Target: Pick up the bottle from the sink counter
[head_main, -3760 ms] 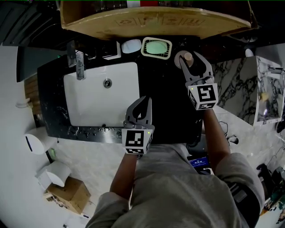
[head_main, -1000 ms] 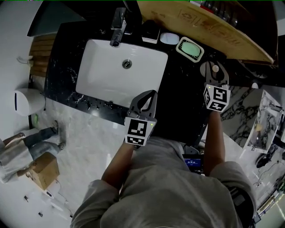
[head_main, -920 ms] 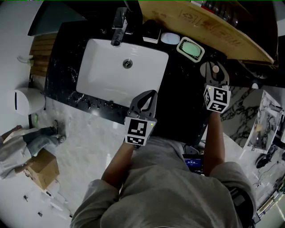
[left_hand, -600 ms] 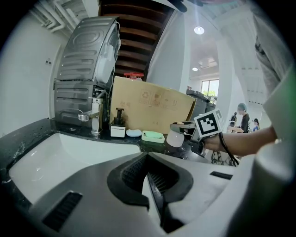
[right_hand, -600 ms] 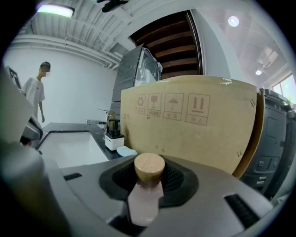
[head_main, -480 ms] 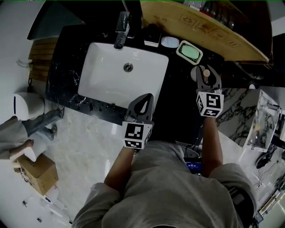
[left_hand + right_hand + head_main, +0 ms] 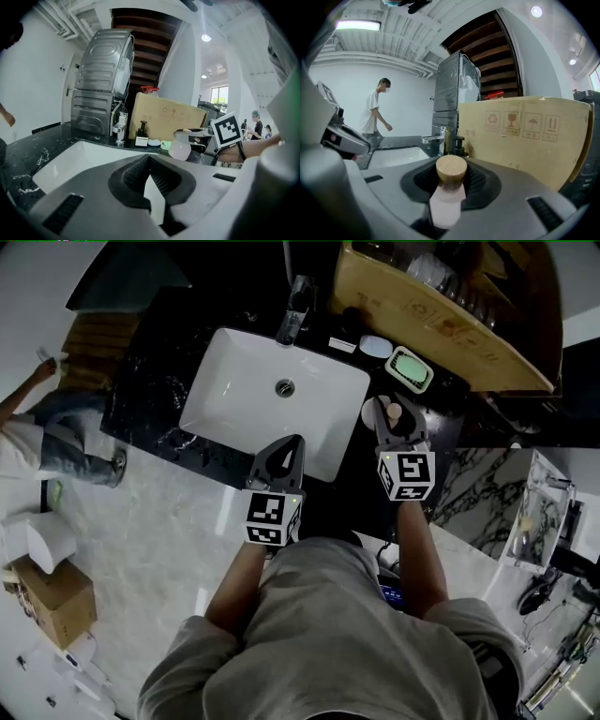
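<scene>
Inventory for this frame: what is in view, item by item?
bottle: one, pale with wooden cap, in the right gripper's jaws
sink: one, white, set in the counter
counter: one, black, around the sink
faucet: one, metal, behind the sink
soap dish: one, green, right of the faucet
cardboard box: one, tan, beyond the soap dish
bystander: one, white top, left of the counter
left gripper: one, grey, jaws together, empty
right gripper: one, grey, jaws closed on the bottle
</scene>
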Demonstrator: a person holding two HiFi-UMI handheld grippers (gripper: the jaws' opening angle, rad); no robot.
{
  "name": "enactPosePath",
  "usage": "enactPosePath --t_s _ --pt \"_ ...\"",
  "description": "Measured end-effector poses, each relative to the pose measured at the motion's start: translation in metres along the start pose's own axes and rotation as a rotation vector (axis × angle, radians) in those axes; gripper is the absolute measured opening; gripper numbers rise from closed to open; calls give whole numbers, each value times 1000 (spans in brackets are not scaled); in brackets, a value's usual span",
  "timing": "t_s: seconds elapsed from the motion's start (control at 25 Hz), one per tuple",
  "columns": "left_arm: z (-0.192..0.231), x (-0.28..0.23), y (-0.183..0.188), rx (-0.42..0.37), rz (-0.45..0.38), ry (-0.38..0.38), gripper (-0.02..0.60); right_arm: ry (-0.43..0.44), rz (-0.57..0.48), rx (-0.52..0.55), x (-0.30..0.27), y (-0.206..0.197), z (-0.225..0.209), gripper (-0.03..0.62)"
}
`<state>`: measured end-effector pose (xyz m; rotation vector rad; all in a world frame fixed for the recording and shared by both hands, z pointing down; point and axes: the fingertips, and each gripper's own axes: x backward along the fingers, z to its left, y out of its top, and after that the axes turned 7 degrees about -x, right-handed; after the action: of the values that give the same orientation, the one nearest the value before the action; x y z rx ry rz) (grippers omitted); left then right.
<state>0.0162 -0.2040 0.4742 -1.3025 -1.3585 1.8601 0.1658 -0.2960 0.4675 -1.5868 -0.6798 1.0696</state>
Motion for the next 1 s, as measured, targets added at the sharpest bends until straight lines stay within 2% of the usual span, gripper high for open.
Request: enactPosePath --t_s 0.28,0.52,0.76,1.0 --pt "30 29 -1 -6 -34 3 14 75 -19 11 -3 27 73 117" --pt "51 50 16 -20 -108 -9 14 83 -50 10 2 48 118 117" --pt "60 70 24 -32 -149 -37 14 44 -49 13 18 49 141 116" --pt "57 85 15 -42 -144 -92 14 -33 -61 -9 42 50 150 117"
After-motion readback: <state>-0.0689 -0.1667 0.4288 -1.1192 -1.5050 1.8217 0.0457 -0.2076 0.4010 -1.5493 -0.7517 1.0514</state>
